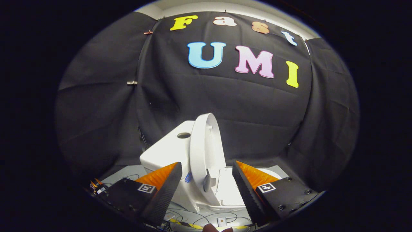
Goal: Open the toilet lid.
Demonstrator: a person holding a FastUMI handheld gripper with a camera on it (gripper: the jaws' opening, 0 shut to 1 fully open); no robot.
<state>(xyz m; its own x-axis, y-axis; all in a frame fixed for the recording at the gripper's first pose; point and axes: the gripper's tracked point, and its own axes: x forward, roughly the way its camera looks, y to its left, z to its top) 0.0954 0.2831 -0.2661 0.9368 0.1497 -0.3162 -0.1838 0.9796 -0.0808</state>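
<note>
White toilet lid [206,151] stands upright between parted tongs [206,172].

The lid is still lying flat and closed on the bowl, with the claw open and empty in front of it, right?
Not quite. The gripper view shows the lid raised, standing nearly upright against the tank, not flat on the bowl. The rest holds: the claw is open and empty, its fingers apart on either side of the lid's lower edge.

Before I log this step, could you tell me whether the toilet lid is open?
Open: the toilet lid stands upright beside the tank, and the tool is open around it.
</note>
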